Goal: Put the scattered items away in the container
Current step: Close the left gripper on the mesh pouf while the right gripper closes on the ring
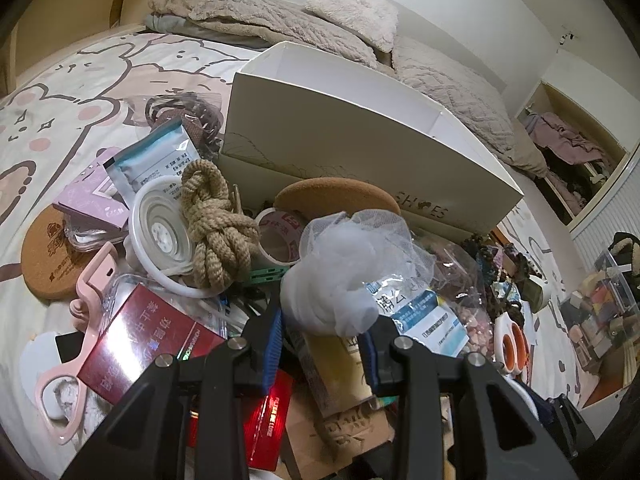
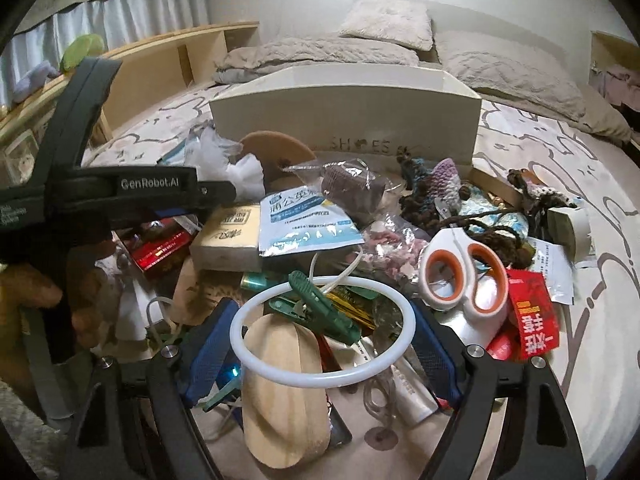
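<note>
Two grippers are over the pile on the bed, and the white shoe box (image 1: pixel 360 132) sits at the far side of the mess, open top up, so everything has to travel away from the person to land in it. From these angles I can't tell what's already inside.

The left gripper (image 1: pixel 326 334) looks clenched on the white mesh bath puff (image 1: pixel 344 268); the netting bulges up out of the blue pads, probably because it's soft and only squashes in the grip. It hangs just in front of the box's near wall, so I'd guess it goes in next.

The right gripper (image 2: pixel 324 344) is spread wide, its jaws either side of a white plastic ring (image 2: pixel 320 328) that lies over a green clip (image 2: pixel 320 300) and a wooden oval piece (image 2: pixel 280 392). Not pinching anything yet as far as I can see.

Still scattered: orange-handled scissors (image 2: pixel 464 276) to the right, a knotted rope (image 1: pixel 212 220) and a cork coaster (image 1: pixel 48 256) on the left, plus sachets and red packets all over
</note>
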`<state>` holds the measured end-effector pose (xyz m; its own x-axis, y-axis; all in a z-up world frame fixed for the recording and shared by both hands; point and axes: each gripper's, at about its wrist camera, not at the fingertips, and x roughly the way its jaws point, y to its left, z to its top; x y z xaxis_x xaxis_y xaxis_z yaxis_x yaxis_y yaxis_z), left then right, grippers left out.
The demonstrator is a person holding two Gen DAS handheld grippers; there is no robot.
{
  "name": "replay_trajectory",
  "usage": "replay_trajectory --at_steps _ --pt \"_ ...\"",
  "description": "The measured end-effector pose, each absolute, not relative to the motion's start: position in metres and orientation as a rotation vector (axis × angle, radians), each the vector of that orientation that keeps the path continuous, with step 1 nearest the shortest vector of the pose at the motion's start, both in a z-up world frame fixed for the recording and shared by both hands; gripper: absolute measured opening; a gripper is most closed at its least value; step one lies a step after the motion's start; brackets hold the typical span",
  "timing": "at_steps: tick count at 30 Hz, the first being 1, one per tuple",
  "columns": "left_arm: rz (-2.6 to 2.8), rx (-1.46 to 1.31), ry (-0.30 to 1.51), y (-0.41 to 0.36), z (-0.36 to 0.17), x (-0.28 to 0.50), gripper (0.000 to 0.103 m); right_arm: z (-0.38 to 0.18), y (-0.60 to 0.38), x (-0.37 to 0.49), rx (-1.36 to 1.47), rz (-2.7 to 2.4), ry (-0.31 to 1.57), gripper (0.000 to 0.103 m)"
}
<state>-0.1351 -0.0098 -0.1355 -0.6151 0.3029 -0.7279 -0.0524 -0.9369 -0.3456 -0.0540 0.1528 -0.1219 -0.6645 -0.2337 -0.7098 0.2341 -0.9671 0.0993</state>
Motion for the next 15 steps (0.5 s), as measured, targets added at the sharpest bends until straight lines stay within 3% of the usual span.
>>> replay_trajectory --at_steps 15 --pt "2.642 -1.199 -0.385 -0.01 -0.124 -0.118 0.033 -0.093 0.18 -0.041 1.002 -2.718 -0.106 0.084"
